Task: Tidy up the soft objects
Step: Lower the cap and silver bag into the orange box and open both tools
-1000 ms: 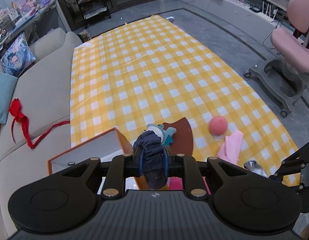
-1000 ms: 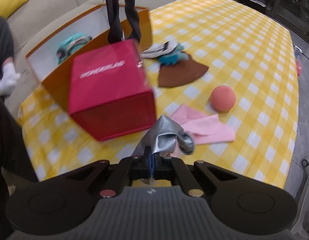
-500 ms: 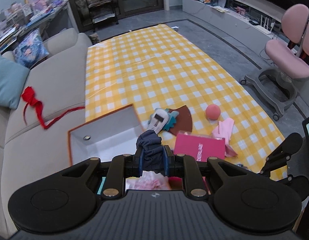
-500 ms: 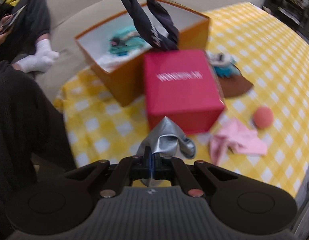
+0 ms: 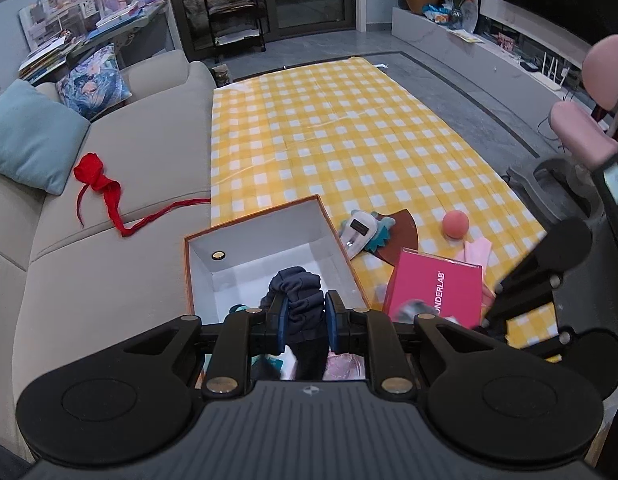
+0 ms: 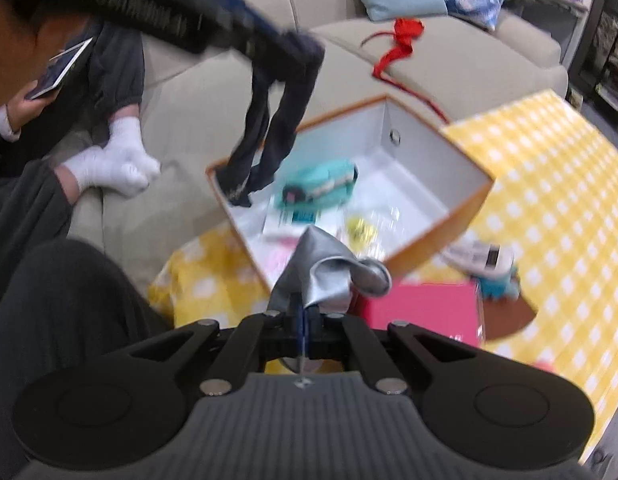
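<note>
Now our left gripper (image 5: 305, 314) pinches the navy cloth (image 5: 295, 294) over the box (image 6: 429, 152); our right gripper (image 6: 303, 314) clamps the silver cloth (image 6: 321, 268) nearer its rim, which might snag it.

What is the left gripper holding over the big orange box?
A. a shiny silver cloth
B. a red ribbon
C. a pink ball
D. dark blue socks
D: the left gripper is shut on the dark blue socks, which hang down over the open orange box; the silver cloth is in the right gripper instead.
</note>
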`<control>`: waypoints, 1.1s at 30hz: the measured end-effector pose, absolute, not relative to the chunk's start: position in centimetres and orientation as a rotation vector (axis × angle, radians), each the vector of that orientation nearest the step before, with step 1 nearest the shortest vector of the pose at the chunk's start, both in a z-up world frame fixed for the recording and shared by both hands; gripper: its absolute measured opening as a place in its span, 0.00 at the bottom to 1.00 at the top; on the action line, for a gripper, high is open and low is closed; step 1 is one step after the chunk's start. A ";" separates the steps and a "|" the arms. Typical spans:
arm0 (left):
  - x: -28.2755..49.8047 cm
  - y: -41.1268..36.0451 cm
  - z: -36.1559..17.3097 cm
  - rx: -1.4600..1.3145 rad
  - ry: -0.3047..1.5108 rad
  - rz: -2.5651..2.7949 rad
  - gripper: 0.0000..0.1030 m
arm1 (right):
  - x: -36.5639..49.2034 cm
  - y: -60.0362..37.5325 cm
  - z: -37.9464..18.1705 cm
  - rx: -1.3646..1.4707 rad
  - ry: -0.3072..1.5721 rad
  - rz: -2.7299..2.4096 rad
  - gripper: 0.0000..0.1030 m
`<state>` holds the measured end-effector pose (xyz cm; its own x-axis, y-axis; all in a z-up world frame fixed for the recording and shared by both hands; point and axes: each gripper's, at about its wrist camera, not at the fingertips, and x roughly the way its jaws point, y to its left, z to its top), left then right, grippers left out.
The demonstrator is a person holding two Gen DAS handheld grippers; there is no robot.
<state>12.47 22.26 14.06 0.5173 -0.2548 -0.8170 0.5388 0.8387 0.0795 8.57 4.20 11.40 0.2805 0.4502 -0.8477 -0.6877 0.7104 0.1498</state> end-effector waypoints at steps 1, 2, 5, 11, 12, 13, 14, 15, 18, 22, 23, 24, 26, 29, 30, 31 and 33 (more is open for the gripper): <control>12.6 22.5 13.9 0.339 0.910 -0.490 0.20 | 9.2 4.7 11.9 -0.273 1.025 0.773 0.00; 12.7 22.6 13.7 0.331 0.912 -0.491 0.19 | 9.7 5.1 12.5 -0.279 1.016 0.771 0.00; 13.6 23.1 12.8 0.306 0.919 -0.489 0.19 | 11.7 6.4 13.7 -0.289 0.998 0.763 0.00; 16.5 24.3 10.7 0.212 0.947 -0.487 0.19 | 15.6 8.1 14.1 -0.274 1.001 0.748 0.00; 17.1 24.4 10.2 0.202 0.954 -0.487 0.19 | 16.1 8.3 13.8 -0.269 1.006 0.744 0.00; 17.6 24.4 9.7 0.196 0.963 -0.486 0.19 | 16.7 8.5 13.5 -0.263 1.013 0.742 0.00; 18.2 24.4 9.3 0.193 0.972 -0.485 0.19 | 17.3 8.6 13.1 -0.259 1.021 0.741 0.00; 18.8 24.4 8.7 0.191 0.982 -0.482 0.19 | 17.8 8.9 12.7 -0.257 1.027 0.740 0.00; 20.6 24.6 6.9 0.167 1.017 -0.476 0.19 | 19.3 9.6 11.0 -0.265 1.049 0.737 0.00; 22.5 24.5 4.2 0.159 1.062 -0.468 0.19 | 21.0 10.2 8.6 -0.275 1.090 0.730 0.00; 22.9 24.4 3.7 0.152 1.068 -0.466 0.19 | 21.4 10.3 8.0 -0.281 1.099 0.724 0.00; 23.4 24.4 3.1 0.141 1.075 -0.465 0.19 | 21.8 10.4 7.4 -0.285 1.105 0.718 0.00; 24.4 24.5 1.9 0.113 1.086 -0.459 0.19 | 22.5 10.6 6.4 -0.289 1.119 0.711 0.00; 25.8 24.8 0.7 0.053 1.093 -0.455 0.19 | 23.6 10.6 4.8 -0.297 1.134 0.692 0.00; 26.3 24.9 0.4 0.028 1.095 -0.456 0.19 | 23.9 10.5 4.3 -0.296 1.140 0.686 0.00; 26.8 25.0 0.1 0.004 1.100 -0.460 0.19 | 24.3 10.4 3.9 -0.296 1.145 0.681 0.00; 27.5 25.0 -0.4 -0.015 1.103 -0.460 0.19 | 25.0 10.2 3.1 -0.302 1.146 0.668 0.00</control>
